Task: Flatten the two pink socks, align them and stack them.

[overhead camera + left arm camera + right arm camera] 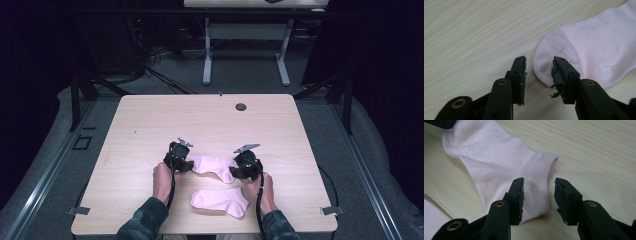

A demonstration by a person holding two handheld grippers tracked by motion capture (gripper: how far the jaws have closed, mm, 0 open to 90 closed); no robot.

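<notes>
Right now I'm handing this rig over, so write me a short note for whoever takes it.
Left tool: open, at the toe of the far pink sock, not gripping.
Right tool: open, over the same sock's cuff, not gripping.
Near pink sock: flat on the table, closer to the person, untouched.
Done: both tools placed at the far sock's ends.
Left: grip both ends and, probably, lay it on the near sock.

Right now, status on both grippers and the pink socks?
Left gripper open at the toe of the far pale pink sock. Right gripper open at its ribbed cuff. Neither pinching fabric. Second pink sock flat nearby, nothing blocking.
</notes>
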